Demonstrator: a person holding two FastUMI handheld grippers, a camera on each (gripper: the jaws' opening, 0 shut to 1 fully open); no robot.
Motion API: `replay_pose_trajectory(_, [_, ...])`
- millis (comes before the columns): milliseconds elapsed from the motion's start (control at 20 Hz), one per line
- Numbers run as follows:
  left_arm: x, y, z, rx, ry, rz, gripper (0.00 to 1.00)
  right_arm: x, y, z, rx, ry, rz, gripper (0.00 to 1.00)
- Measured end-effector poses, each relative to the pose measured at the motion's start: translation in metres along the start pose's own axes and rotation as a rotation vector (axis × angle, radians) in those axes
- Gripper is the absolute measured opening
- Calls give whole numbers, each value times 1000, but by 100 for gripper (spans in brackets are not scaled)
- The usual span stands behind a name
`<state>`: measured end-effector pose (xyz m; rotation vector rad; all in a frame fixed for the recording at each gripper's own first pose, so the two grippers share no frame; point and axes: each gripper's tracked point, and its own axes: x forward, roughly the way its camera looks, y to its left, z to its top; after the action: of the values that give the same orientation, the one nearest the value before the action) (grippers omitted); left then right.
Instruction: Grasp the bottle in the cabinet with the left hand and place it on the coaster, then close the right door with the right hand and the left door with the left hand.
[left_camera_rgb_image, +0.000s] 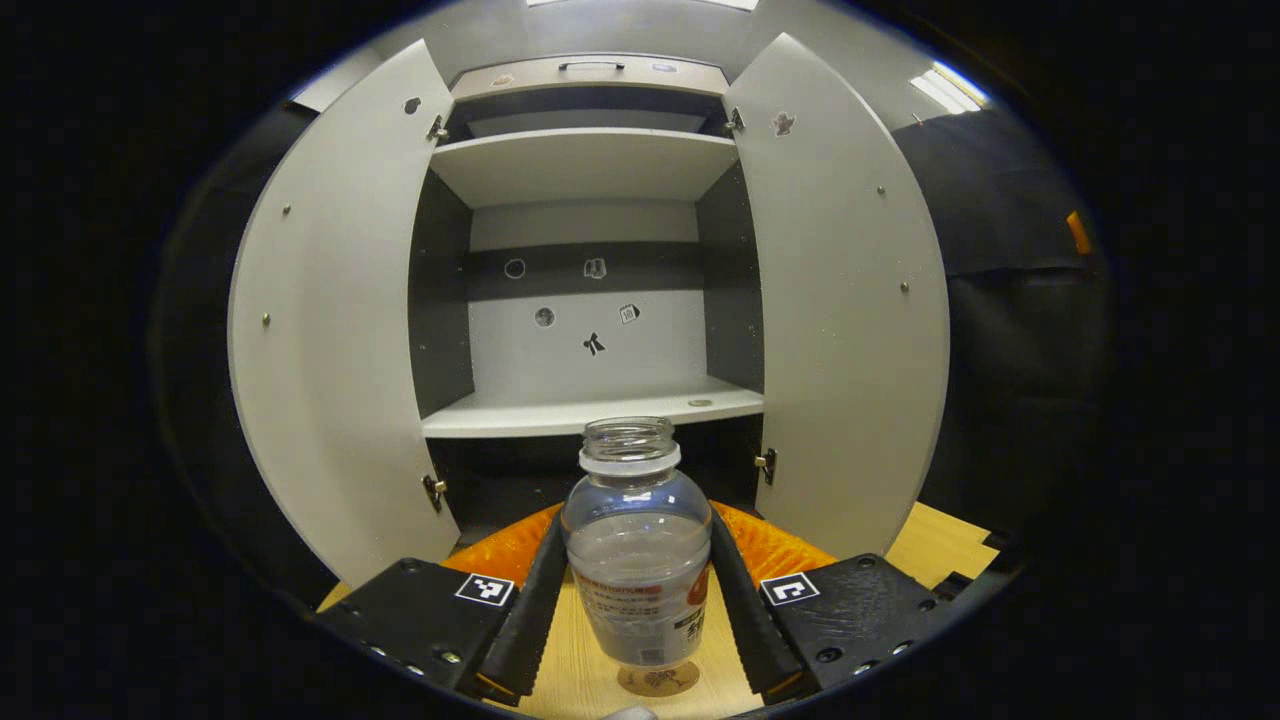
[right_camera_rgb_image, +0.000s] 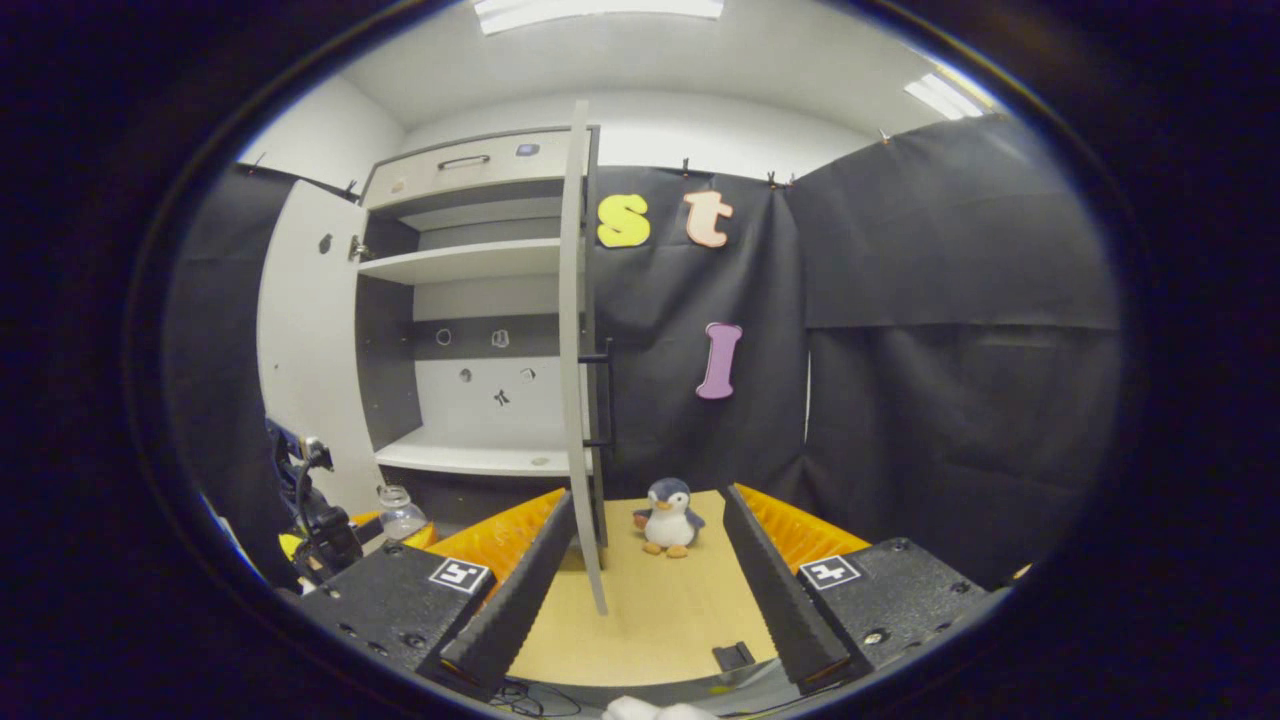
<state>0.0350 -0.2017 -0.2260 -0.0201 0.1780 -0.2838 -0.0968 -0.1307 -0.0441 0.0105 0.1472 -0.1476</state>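
Note:
A clear, capless bottle (left_camera_rgb_image: 637, 560) stands upright on a small round coaster (left_camera_rgb_image: 657, 681) on the wooden table, in front of the cabinet (left_camera_rgb_image: 585, 165). My left gripper (left_camera_rgb_image: 636, 525) is shut on the bottle, one finger against each side. Both cabinet doors stand wide open, the left door (left_camera_rgb_image: 330, 330) and the right door (left_camera_rgb_image: 850, 320). In the right gripper view the right door (right_camera_rgb_image: 578, 380) is edge-on, and its lower edge hangs between the fingers of my open right gripper (right_camera_rgb_image: 650, 492), nearer the left finger and apart from it. The bottle (right_camera_rgb_image: 400, 512) sits low on the left there.
A small penguin toy (right_camera_rgb_image: 668, 517) stands on the table (right_camera_rgb_image: 660, 610) just past the right door's edge. The door's dark handle (right_camera_rgb_image: 603, 400) sticks out on its outer face. Black cloth walls close off the right side. Bare shelves (left_camera_rgb_image: 590, 408) line the cabinet.

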Motion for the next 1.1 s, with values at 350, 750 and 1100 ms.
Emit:
replay_pose_trajectory(350, [0, -10, -74, -18, 64, 12, 75, -4, 6, -3, -18, 29, 24, 96])
replay_pose_trajectory(750, [6, -17, -125, 28, 53, 30, 75, 8, 17, -2, -87, 63, 19, 98])
replay_pose_trajectory(1100, [24, -6, -148, -5, 54, 68, 75, 18, 44, -20, -130, 113, 67, 98])
